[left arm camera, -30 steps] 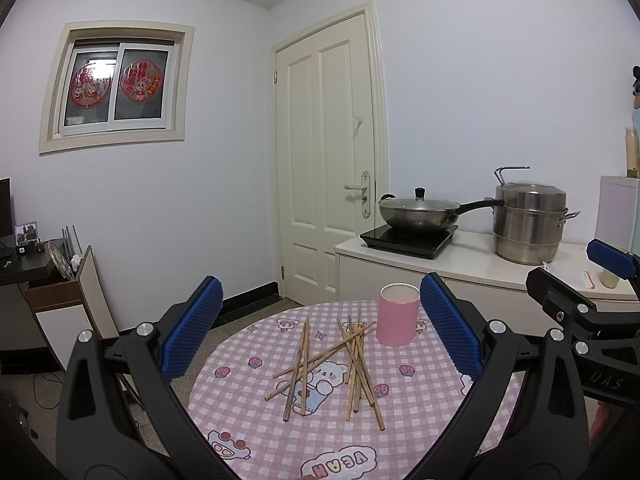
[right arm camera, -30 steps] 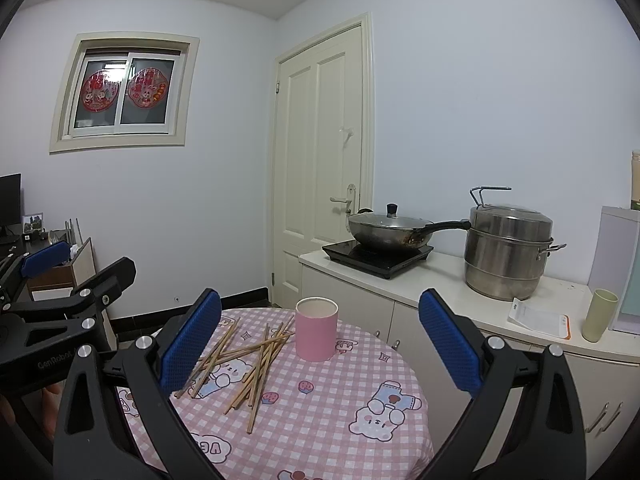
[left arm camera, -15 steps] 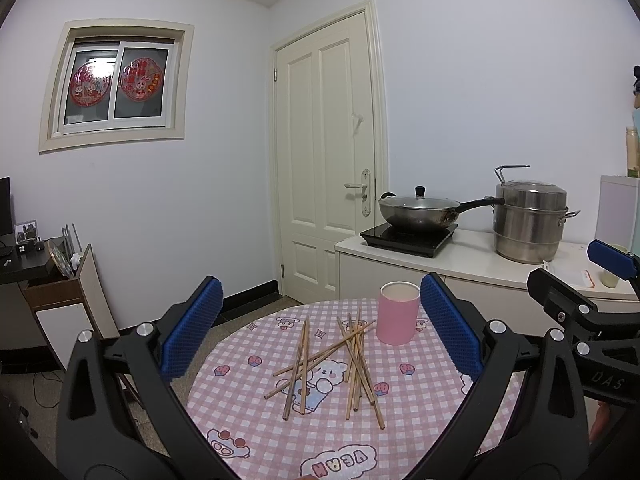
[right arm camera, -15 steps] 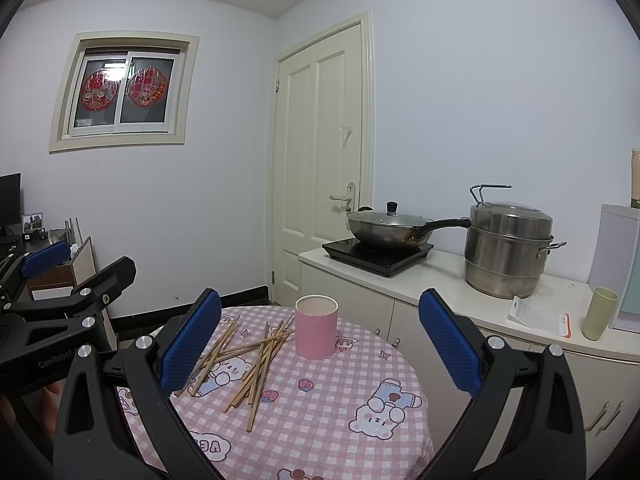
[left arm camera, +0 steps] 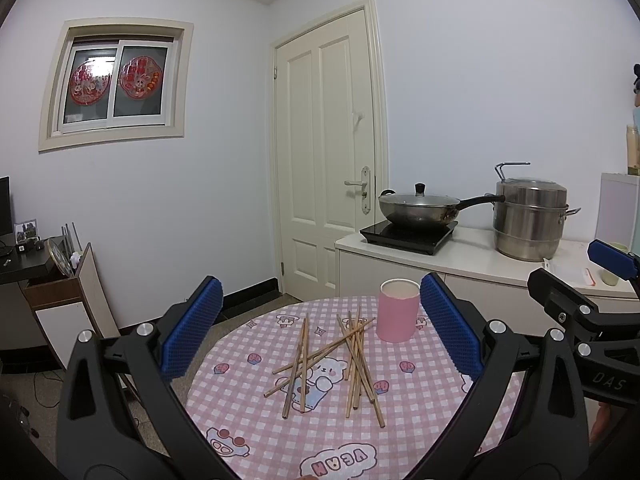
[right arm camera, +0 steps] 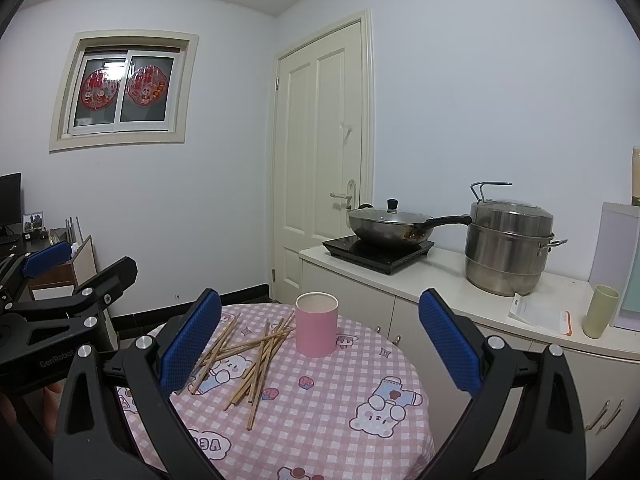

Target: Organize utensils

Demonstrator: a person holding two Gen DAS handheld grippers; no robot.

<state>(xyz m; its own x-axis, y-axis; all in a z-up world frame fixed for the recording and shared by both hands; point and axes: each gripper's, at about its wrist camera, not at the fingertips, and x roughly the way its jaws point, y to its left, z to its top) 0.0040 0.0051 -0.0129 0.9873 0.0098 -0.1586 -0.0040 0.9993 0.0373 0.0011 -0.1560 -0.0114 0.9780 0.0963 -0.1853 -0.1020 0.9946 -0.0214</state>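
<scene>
In the left wrist view, the near edge of the round table (left arm camera: pixel 248 432) is cut off by the left gripper (left arm camera: pixel 320 332), whose black frame hides the tablecloth's lower corners. Its blue pads (left arm camera: pixel 192 328) stand wide apart and hold nothing. Between them the wooden chopsticks (left arm camera: pixel 332 354) lie in a loose crossed heap on the pink checked cloth, some overlapping so that single sticks are hard to count. The pink cup (left arm camera: pixel 398 310) stands upright just beyond the heap to the right, close to the right pad; what is inside it cannot be seen. At the far right edge the right gripper (left arm camera: pixel 592 276) enters, only partly in frame. Behind the table, a counter (left arm camera: pixel 472 264) bears a lidded wok (left arm camera: pixel 418 208) on a black cooktop and a steel steamer pot (left arm camera: pixel 530 220). A cream door (left arm camera: pixel 330 152) is shut on the far wall.

In the right wrist view, the right gripper (right arm camera: pixel 320 336) is likewise spread wide and empty over the table (right arm camera: pixel 352 432). Its left pad (right arm camera: pixel 190 344) covers the near ends of several chopsticks (right arm camera: pixel 248 354), which lie left of the cup (right arm camera: pixel 316 324). The left gripper (right arm camera: pixel 72 276) shows at the left edge, its tips partly cut off. On the counter (right arm camera: pixel 440 284) right of the steamer pot (right arm camera: pixel 506 244) lie a paper packet (right arm camera: pixel 540 314) and a pale green tumbler (right arm camera: pixel 600 311).
</scene>
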